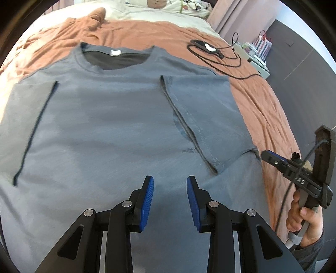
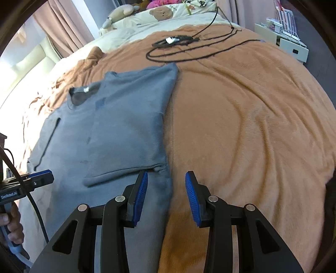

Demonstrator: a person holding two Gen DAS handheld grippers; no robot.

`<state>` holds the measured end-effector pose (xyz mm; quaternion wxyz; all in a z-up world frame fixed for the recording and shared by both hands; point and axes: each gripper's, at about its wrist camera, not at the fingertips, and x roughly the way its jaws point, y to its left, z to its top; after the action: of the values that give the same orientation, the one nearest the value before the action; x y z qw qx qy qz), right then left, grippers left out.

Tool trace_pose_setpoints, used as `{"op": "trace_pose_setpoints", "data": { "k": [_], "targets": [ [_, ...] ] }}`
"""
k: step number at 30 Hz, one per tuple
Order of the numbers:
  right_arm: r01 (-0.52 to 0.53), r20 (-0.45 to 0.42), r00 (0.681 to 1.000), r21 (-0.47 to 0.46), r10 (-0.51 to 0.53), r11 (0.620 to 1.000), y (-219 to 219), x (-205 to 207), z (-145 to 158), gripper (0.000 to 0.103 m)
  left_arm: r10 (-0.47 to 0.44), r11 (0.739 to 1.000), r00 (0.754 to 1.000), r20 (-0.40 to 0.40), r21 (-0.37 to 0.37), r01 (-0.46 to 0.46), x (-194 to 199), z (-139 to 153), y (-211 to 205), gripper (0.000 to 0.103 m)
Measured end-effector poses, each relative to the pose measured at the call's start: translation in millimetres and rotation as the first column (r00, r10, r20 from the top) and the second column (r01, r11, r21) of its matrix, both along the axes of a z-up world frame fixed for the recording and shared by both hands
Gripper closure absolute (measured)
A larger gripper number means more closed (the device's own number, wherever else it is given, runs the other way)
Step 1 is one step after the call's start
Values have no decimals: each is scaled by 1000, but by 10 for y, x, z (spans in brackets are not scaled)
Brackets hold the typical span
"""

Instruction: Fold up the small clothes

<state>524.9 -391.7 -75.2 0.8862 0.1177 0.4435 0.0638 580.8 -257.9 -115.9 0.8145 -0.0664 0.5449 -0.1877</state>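
A grey T-shirt [image 1: 109,117] lies face up on the brown blanket, collar toward the far side, with both sleeves folded in over its body. My left gripper [image 1: 170,184] hovers open above the shirt's lower middle, with nothing between its blue pads. In the right wrist view the same grey T-shirt [image 2: 117,126] lies to the left, and my right gripper [image 2: 166,180] stands open over the shirt's right edge by the folded sleeve, holding nothing. The right gripper [image 1: 271,157] also shows at the right of the left wrist view, held by a hand [image 1: 302,222].
A brown blanket [image 2: 241,126] covers the bed, with a wide bare stretch right of the shirt. A black cable with a small device [image 2: 174,41] lies coiled beyond the collar. Pillows and soft toys [image 2: 163,12] sit at the head. A white bedside unit [image 2: 292,42] stands far right.
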Motion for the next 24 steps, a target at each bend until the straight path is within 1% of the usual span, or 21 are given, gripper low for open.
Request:
{"op": "trace_pose_setpoints", "data": {
  "k": [1,2,3,5,7,8,9,10,11,12,13,15,17,19,21,23,24],
  "targets": [
    [6,9,1000,8,-6,1000,-40,-66,37,68,6,1000,1000,3,-1,-6,-27,27,24,67],
    [11,14,1000,17,-11,1000,-38,-151,69,68,12,1000,1000,7,-5,-12,-59,54,57,62],
    [13,18,1000,19,-14,1000,-38,-223,86,68,19,1000,1000,14,-10,-19,-106,88,100,54],
    [19,29,999,21,-20,1000,-40,-356,127,68,31,999,999,32,-10,-31,-195,142,167,45],
    [32,42,999,42,-34,999,-56,-496,171,67,36,999,998,43,1,-36,-290,186,228,42],
    [40,46,998,52,-42,998,-68,-554,182,61,36,999,998,46,7,-36,-333,203,253,41],
    [50,49,997,57,-52,997,-95,-617,199,53,35,999,998,48,13,-36,-382,220,277,39],
    [74,57,995,49,-77,996,-106,-711,224,48,35,999,998,52,22,-36,-438,243,309,37],
    [91,64,994,40,-93,995,-109,-762,245,41,34,999,998,57,32,-36,-499,264,341,33],
    [104,71,992,33,-106,994,-103,-822,266,36,33,999,997,65,38,-36,-558,287,373,28],
    [112,81,990,29,-114,993,-73,-898,291,34,34,998,996,81,47,-37,-644,319,423,26],
    [117,91,989,28,-119,993,-19,-1024,333,21,41,997,994,104,63,-48,-774,357,501,14],
    [126,95,987,27,-128,992,40,-1156,363,19,51,995,992,119,81,-61,-891,382,570,12],
    [122,98,987,41,-125,992,95,-1258,385,16,56,995,991,123,78,-66,-1014,401,663,12],
    [116,107,987,49,-120,992,151,-1374,401,6,64,995,990,129,72,-74,-1131,429,753,10],
    [116,124,985,27,-119,993,218,-1491,418,0,74,994,987,144,70,-84,-1246,466,840,7],
    [115,132,984,27,-118,993,220,-1563,427,0,78,994,985,154,69,-90,-1319,492,897,5]
  ]
}}
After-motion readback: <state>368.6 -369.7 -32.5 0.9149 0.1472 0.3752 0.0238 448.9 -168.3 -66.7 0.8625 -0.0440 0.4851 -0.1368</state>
